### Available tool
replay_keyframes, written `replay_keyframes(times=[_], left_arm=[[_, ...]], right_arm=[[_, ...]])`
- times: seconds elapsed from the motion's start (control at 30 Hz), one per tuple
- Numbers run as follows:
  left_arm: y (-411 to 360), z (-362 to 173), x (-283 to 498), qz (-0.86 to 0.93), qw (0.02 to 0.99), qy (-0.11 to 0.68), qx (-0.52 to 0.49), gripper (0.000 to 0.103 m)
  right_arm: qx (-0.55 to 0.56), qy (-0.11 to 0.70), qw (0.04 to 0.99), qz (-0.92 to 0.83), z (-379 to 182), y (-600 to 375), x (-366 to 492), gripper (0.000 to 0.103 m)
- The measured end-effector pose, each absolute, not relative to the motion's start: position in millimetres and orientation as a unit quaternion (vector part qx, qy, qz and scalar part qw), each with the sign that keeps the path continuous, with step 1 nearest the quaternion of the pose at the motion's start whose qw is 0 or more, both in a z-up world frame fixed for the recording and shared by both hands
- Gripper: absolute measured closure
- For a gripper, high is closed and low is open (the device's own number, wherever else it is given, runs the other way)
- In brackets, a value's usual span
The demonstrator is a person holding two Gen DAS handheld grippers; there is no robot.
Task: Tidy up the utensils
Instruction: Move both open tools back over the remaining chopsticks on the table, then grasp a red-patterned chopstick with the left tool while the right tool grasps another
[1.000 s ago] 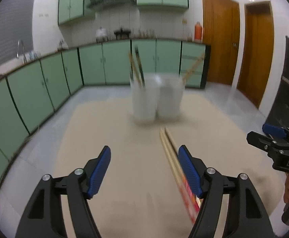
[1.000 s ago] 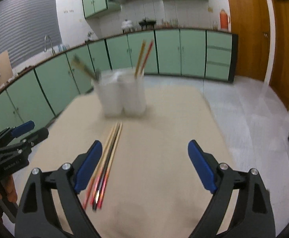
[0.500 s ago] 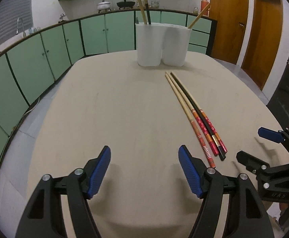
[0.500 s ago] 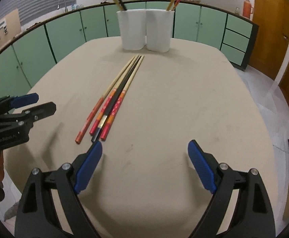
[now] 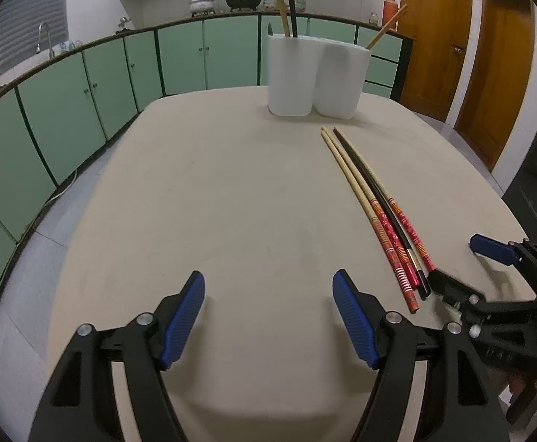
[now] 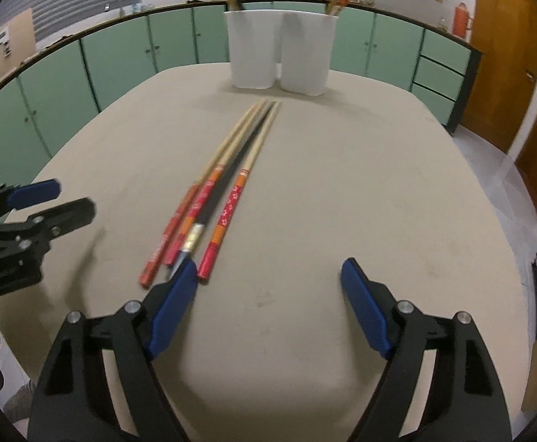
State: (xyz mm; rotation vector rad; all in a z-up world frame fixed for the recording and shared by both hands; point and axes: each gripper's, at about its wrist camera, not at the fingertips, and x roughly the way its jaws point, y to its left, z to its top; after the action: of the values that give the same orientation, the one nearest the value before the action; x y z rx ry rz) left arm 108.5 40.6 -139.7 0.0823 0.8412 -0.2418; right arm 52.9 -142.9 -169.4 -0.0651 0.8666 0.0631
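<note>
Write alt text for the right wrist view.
The open right gripper hovers low over a beige table, its left fingertip at the near ends of a bundle of chopsticks lying on the tabletop. Beyond them stands a white two-compartment holder with chopsticks already in it, and the open left gripper enters from the left edge.

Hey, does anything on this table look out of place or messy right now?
Only the loose chopsticks: a bundle lying flat on the table in front of the two white holders, where other chopsticks already stand upright. Nothing looks spilled or broken. Both the left gripper and right gripper are open and empty.
</note>
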Motion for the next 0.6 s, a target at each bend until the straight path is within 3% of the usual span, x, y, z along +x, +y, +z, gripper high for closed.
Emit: replay_keyframes(times=[0.13, 0.4, 0.6], left_arm=[[40.1, -140.2, 110.2, -0.118, 0.904, 0.409, 0.039, 0.032], [32.9, -137.8, 106.7, -0.126, 0.904, 0.406, 0.043, 0.032], [27.0, -139.6, 104.8, -0.131, 0.903, 0.407, 0.043, 0.032]], right_arm=[[-0.022, 0.418, 0.908, 0.008, -168.6, -157.9, 52.2, 0.031], [-0.007, 0.41, 0.911, 0.036, -169.4, -152.3, 49.9, 0.056], [-0.006, 0.402, 0.915, 0.038, -169.7, -147.4, 45.2, 0.069]])
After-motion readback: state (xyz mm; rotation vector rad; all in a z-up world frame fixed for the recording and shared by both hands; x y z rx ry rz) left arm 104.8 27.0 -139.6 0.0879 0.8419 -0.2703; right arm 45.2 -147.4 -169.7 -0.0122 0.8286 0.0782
